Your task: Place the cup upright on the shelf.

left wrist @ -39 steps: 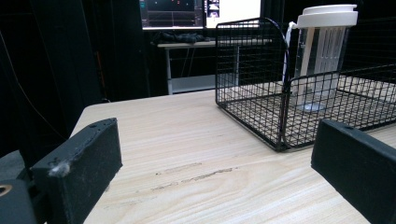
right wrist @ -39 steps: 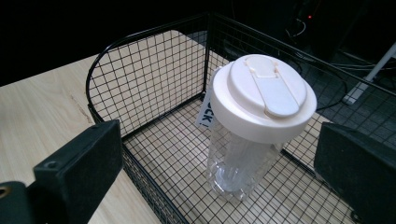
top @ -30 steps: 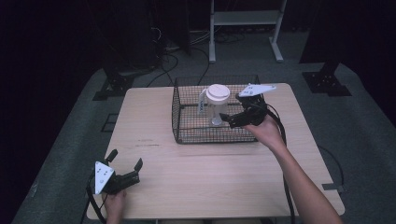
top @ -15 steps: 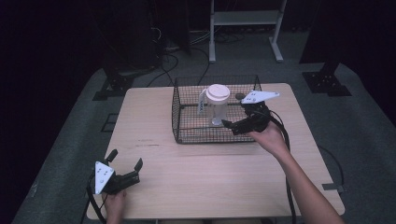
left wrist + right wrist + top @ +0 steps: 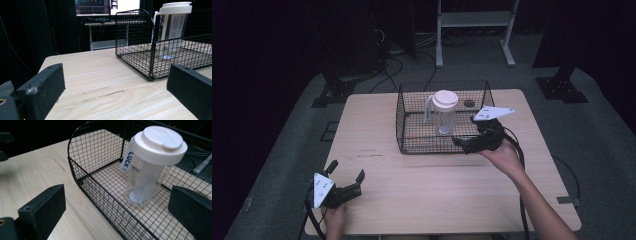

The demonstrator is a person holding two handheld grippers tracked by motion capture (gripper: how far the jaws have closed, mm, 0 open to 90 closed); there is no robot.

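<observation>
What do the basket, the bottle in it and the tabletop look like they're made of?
Basket: thin metal wire in a welded grid, black coating, going by its open mesh. Bottle: clear plastic most likely, see-through ribbed body, with a matte white plastic-looking lid. Tabletop: pale wood or wood-look laminate, visible grain, dull finish.

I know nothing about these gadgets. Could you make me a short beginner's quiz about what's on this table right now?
1. True or false: the clear bottle stands upright inside the wire basket.
2. Which gripper is nearer the basket? A) left gripper B) right gripper
3. Fill in: the bottle's lid is ____ in colour.

Key: 1 true; 2 B, it sits at the basket's near right corner with jaws open, while the left rests open by the table's near left edge; 3 white.
</observation>
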